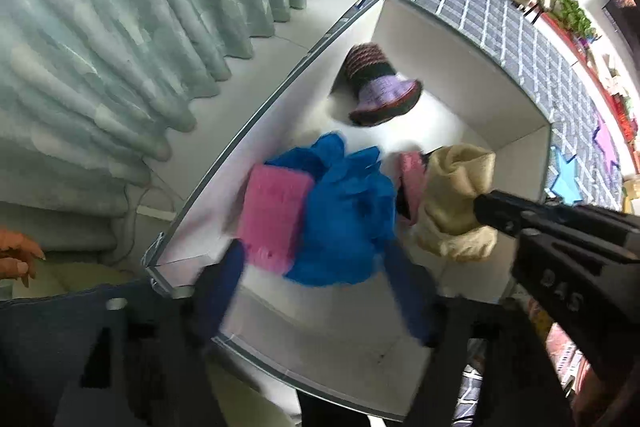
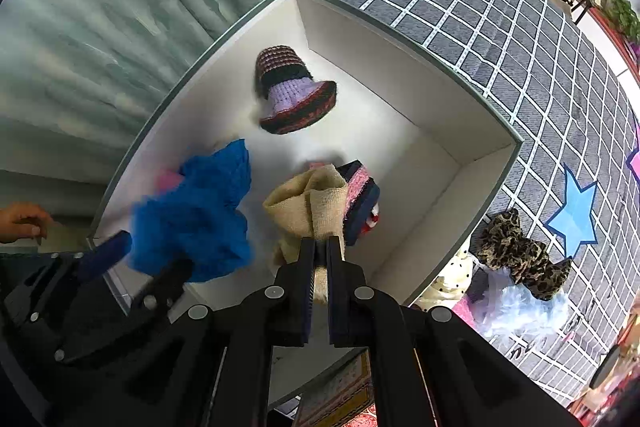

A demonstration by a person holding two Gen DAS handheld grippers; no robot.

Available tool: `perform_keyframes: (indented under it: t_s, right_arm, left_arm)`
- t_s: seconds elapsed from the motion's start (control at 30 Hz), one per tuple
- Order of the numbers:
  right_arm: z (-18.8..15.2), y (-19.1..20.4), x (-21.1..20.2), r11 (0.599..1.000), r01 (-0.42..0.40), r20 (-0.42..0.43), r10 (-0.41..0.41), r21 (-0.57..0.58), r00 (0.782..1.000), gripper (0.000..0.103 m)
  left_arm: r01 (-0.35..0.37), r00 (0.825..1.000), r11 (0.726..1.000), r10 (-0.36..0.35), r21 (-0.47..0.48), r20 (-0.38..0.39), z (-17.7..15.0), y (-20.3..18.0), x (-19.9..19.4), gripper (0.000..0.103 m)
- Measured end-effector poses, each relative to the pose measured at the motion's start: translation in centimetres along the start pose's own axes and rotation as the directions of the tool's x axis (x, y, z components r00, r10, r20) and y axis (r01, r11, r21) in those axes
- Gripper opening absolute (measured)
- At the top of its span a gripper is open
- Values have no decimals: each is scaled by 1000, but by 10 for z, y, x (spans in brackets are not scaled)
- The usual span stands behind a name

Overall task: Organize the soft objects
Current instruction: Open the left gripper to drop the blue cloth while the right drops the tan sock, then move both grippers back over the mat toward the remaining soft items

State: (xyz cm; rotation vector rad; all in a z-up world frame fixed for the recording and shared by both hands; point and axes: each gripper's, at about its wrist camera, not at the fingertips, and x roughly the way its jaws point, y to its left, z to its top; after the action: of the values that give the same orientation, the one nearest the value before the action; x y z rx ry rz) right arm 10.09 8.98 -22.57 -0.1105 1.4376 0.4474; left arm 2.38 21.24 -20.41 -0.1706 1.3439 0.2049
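A white box (image 2: 420,99) sits on a grey checked cloth. Inside lie a striped purple and black knitted hat (image 2: 294,95) (image 1: 380,87) and a blurred blue fluffy cloth (image 1: 344,219) (image 2: 196,215) with a pink piece (image 1: 276,219) on it. My left gripper (image 1: 320,295) (image 2: 140,267) stands open over the blue cloth, its pads apart from it. My right gripper (image 2: 320,247) (image 1: 490,211) is shut on a beige knitted piece (image 2: 312,203) (image 1: 456,199), which hangs inside the box over a pink and navy item (image 2: 360,199).
On the checked cloth (image 2: 500,27) right of the box lie a leopard-print scrunchie (image 2: 516,255), a polka-dot piece (image 2: 452,279) and a pale plastic bag (image 2: 520,311). Green curtains (image 1: 120,47) hang at the left. A person's hand (image 1: 16,259) shows at the left edge.
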Motion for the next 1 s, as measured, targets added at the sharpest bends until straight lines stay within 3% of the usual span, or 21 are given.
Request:
perform_keyframes:
  t_s: [0.07,0.13,0.17,0.2,0.27,0.73,0.87,1.0]
  right_arm:
    - [0,-2,0,1000,-18,-8,18,18,1000,10]
    - [0,-5,-1,999,-11,-6,11,35,1000,44]
    - [0,-5,-3,999,-3,6,3,40,1000,78]
    - [0,-5,-8,999,7,36,-8,42,999,87]
    - [0,-3,-19,999,21,89,-23,25,996,87]
    - [1,-12,-37,997,-3,106,-6,79,994,87]
    - [-1,-23,-49,994,-51,102,40,100,994,87]
    - [-5,-47,-67,989,-54,134,36,138,990,87]
  left_arm:
    - [-9,1000,1000,9,-7,13,2,0,-4,80]
    - [-11,1000,1000,11,-11,6,3,1,-4,81]
    - [-12,1000,1000,12,-10,2,4,1,-3,81]
    - [-15,1000,1000,15,-10,-2,4,2,-3,81]
    - [-19,1000,1000,19,-12,-3,3,2,-3,81]
    - [-53,998,998,54,-30,13,0,8,-15,81]
    - [-58,998,998,59,-12,31,1,2,-20,81]
    - [-53,997,998,52,21,48,7,-16,-29,81]
